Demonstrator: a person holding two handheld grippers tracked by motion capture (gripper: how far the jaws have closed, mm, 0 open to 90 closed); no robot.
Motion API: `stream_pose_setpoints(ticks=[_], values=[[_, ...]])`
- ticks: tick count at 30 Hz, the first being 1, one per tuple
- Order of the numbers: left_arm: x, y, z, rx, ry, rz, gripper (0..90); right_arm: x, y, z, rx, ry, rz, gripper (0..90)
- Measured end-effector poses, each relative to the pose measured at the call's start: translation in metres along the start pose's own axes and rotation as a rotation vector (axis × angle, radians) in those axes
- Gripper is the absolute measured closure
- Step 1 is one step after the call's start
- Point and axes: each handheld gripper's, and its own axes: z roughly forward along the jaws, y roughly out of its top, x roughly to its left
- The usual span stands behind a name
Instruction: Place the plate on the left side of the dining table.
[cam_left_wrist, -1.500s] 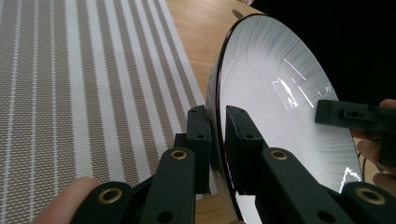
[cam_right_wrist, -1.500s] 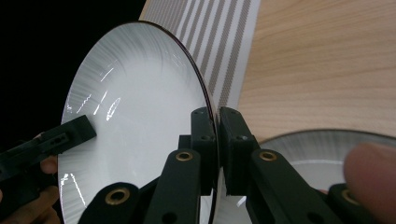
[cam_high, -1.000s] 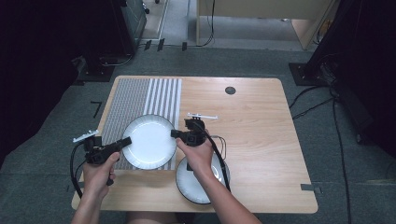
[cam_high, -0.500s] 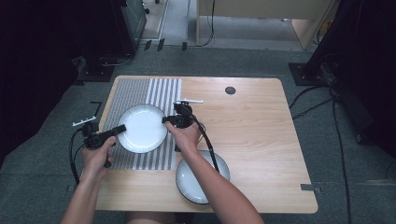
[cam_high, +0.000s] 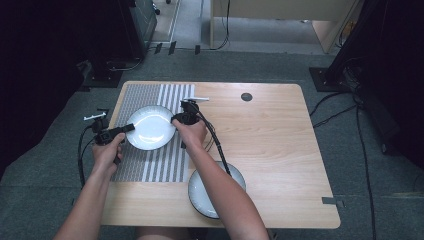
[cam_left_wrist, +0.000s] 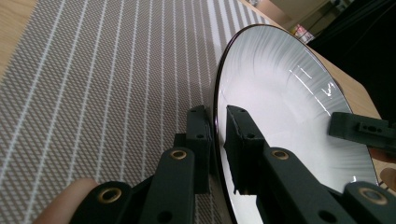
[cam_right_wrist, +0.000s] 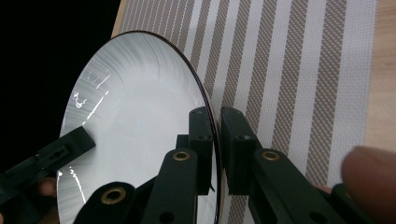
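A white plate with a dark rim hangs over the striped placemat, held from both sides. My left gripper is shut on its left rim, and in the left gripper view the rim runs between the two black jaws. My right gripper is shut on the opposite rim; the right gripper view shows the plate pinched at its edge, with the left gripper's jaw across it. A second white plate lies on the bare wood near the front edge, partly under the right forearm.
The wooden table has a round dark grommet at the back. The placemat's narrow-striped part lies under the left side. Cables trail from both grippers. Dark equipment and cables stand on the grey floor around the table.
Both grippers have carried the plate away from the person and to the left, from beside the front plate to the back part of the placemat. The front plate has stayed put.
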Motion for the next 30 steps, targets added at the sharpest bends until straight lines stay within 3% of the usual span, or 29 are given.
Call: stream_pose_setpoints(ticks=[2,6,12,20,30], values=[[0.004,0.002,0.003,-0.009,0.003,-0.021,81.0,0.0,0.002,0.006,-0.002,0.001,0.001,84.1],[0.01,0.005,0.01,0.019,0.011,-0.03,80.5,0.001,0.006,0.016,0.003,-0.019,-0.001,84.2],[0.011,0.011,0.015,0.007,0.023,-0.039,80.5,0.0,0.012,0.023,-0.018,-0.015,-0.014,83.9],[0.011,0.017,0.022,0.017,0.036,-0.038,80.9,0.0,0.016,0.031,-0.046,-0.045,-0.032,83.6],[0.011,0.028,0.027,0.038,0.032,-0.032,82.3,-0.003,0.019,0.038,-0.07,-0.059,-0.018,83.0]])
